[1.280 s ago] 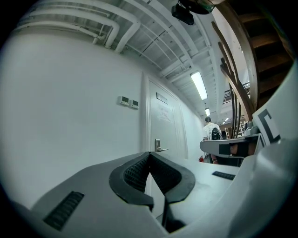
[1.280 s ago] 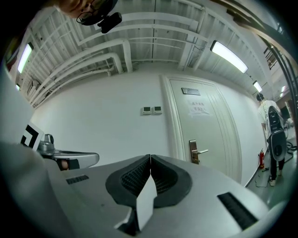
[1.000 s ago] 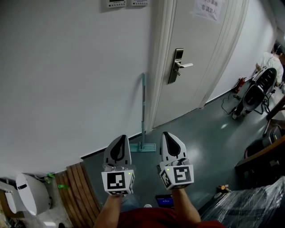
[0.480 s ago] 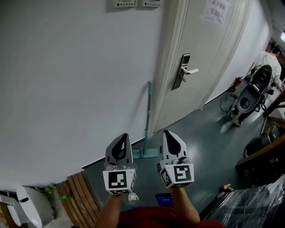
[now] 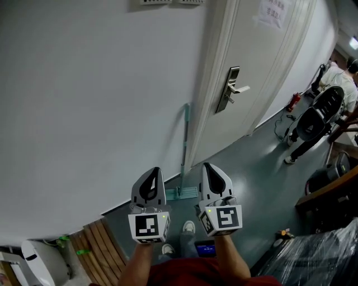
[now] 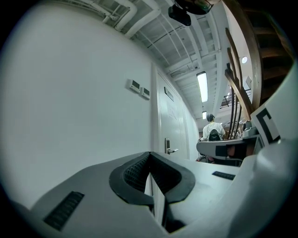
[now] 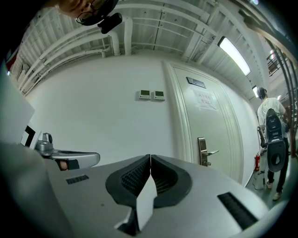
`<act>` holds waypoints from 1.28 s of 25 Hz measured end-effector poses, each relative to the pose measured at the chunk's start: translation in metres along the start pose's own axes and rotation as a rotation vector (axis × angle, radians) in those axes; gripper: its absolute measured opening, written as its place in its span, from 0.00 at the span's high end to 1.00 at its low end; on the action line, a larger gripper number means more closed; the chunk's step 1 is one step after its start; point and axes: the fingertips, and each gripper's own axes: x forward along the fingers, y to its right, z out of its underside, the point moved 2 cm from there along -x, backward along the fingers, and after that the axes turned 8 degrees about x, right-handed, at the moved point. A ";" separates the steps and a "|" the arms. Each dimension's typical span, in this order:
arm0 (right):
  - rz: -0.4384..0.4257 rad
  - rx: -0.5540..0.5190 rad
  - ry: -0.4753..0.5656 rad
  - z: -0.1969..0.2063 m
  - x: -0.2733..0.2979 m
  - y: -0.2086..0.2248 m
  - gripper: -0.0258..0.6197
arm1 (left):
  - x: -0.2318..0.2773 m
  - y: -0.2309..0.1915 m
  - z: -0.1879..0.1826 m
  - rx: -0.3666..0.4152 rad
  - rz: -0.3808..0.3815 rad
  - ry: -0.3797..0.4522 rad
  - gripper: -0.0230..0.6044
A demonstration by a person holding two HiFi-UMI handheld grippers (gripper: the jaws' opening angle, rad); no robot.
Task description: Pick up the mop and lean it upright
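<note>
No text I can actually read: the paper notice (image 5: 273,10) on the door (image 5: 254,61), upper right of the head view, has print too small to make out, and the gripper cubes carry only square black-and-white markers. The teal mop (image 5: 184,148) is at frame centre with its long axis near vertical. Its handle tip is up against the wall (image 5: 84,100), just left of the door frame, and its flat head is down on the floor (image 5: 246,167). The left gripper (image 5: 150,184) and right gripper (image 5: 215,180) are at lower centre, clear of the mop, both with jaws pressed together on nothing.
</note>
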 end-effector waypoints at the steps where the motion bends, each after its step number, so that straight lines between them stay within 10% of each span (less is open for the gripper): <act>1: -0.001 0.003 0.003 0.000 0.004 0.004 0.93 | 0.004 0.001 0.002 0.004 -0.001 -0.001 0.94; 32: -0.108 0.074 -0.006 -0.002 0.166 0.159 0.93 | 0.218 0.030 0.013 0.070 -0.095 -0.049 0.94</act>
